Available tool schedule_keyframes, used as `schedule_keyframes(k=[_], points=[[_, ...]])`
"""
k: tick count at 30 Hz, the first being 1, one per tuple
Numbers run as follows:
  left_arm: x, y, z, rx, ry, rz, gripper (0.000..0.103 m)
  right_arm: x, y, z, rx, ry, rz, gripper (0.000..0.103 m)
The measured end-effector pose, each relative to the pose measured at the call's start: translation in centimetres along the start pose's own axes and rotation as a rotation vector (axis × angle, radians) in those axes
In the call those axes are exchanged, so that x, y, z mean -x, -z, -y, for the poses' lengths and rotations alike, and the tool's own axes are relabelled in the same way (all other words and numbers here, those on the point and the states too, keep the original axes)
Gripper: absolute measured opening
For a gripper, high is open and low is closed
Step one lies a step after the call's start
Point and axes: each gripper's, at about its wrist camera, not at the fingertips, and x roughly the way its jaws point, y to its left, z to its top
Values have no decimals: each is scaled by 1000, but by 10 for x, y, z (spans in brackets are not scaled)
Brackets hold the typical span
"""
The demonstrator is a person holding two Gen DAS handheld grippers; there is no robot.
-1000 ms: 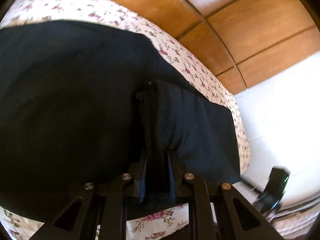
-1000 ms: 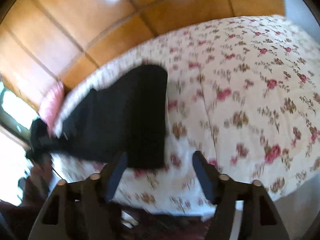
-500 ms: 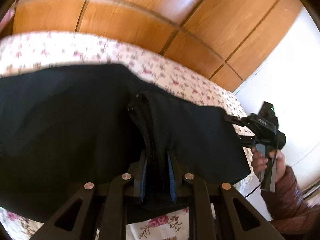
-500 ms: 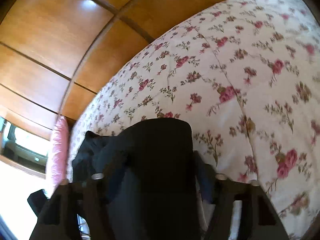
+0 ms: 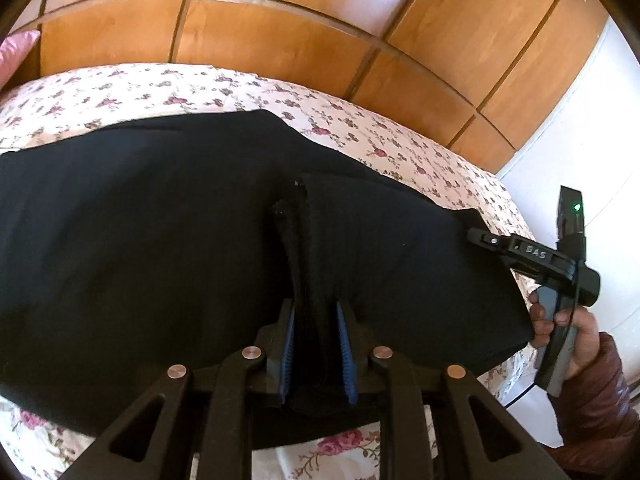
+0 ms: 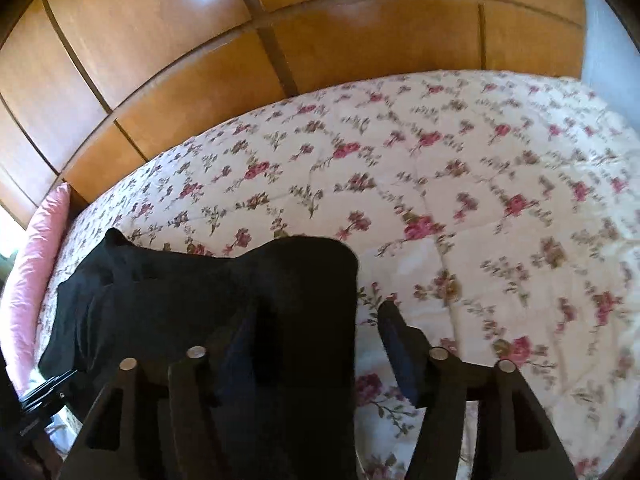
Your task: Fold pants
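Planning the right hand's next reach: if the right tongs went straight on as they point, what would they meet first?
Probably the pants, whose edge already lies between the opening right tongs; beyond is the floral bedspread.

I see plain black fabric pants on a cream quilted bedspread printed with pink roses and olive leaves. Beyond the bedspread are orange-brown wooden panels; a solid pink pillow lies at its edge.
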Motion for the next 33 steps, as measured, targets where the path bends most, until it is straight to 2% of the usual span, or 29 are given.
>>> schedule_keyframes(k=[3,4,6,10,14,17,22,28,33], points=[[3,2,1,1,-30,11,28,26,-1,-13,21,85,93,64],[4,3,2,1,-39,13,29,37,-2,-21,36,81,131,64],[3,1,7,2,-46,17,30,47,-1,-35,63,24,153,64],[8,3,10,-8,-79,31,31,44,5,-83,180,-179,92,64],[11,5,14,-25,-109,41,31,18,17,-127,263,-263,3,60],[13,6,14,-29,-123,46,33,-4,23,-149,307,-276,-44,58],[15,6,12,-31,-131,55,33,-31,28,-159,331,-247,-70,58],[13,5,11,-20,-129,57,34,-37,42,-174,451,-146,-7,58],[16,5,12,-17,-132,60,34,-35,43,-171,427,-156,15,59]])
